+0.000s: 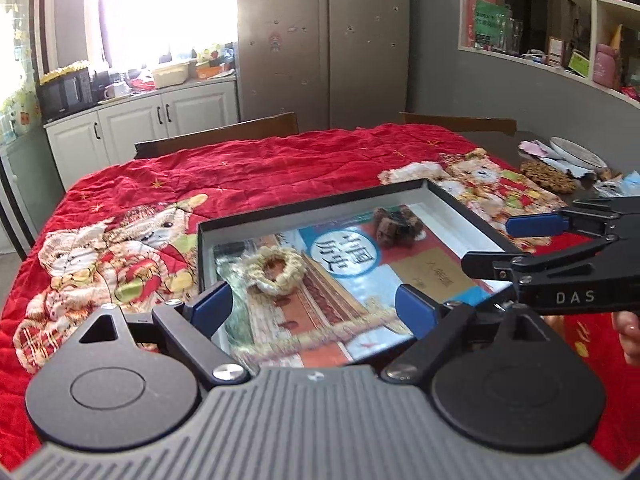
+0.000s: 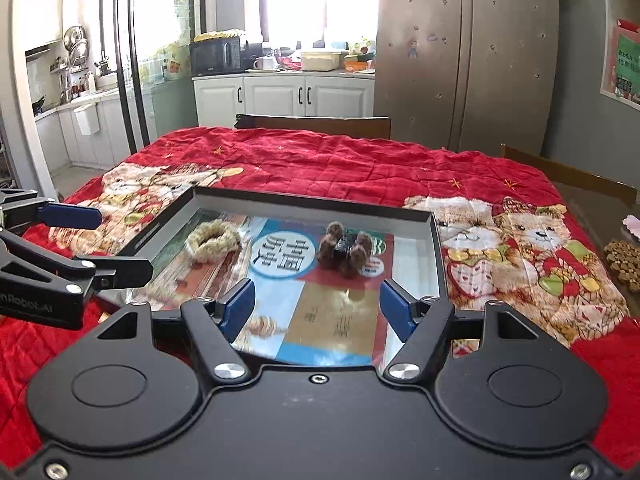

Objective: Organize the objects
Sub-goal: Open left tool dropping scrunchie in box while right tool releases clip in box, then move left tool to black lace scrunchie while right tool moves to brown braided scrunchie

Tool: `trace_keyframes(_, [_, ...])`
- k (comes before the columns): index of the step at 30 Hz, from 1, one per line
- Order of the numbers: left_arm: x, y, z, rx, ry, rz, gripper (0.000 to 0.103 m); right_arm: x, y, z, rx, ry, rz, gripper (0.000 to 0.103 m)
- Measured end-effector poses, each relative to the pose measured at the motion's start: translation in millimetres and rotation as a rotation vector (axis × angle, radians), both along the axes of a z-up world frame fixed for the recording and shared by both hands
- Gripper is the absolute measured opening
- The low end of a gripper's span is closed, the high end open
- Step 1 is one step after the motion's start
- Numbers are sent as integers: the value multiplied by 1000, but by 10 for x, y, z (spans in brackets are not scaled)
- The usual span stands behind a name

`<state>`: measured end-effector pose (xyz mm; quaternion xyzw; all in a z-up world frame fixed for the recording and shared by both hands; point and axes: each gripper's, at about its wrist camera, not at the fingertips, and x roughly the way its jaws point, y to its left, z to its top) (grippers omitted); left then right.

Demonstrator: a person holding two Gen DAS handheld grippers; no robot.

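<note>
Both tools, left [image 1: 312,308] and right [image 2: 316,308], tilt downward over the tray [image 2: 436,240], wide, empty.

Cream scrunchie [image 2: 213,240] & brown fuzzy clip [image 2: 345,251] atop book [image 2: 320,308] in tray [image 2: 304,203].

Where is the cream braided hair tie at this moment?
The cream hair tie lies inside the black tray, on the book cover, toward the left side in the right wrist view, left of the brown fuzzy clip.

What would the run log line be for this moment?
left gripper: jaws open, empty | right gripper: jaws open, empty | box: holds book, cream scrunchie, brown hair clip
</note>
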<state>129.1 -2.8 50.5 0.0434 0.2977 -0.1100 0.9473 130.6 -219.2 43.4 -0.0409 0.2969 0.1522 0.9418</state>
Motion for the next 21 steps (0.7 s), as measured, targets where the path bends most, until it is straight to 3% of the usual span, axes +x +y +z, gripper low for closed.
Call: trace_keyframes(21, [-611,-22,-153,-10,19,-29,96,-720,-134,-86,30,-19,12,67])
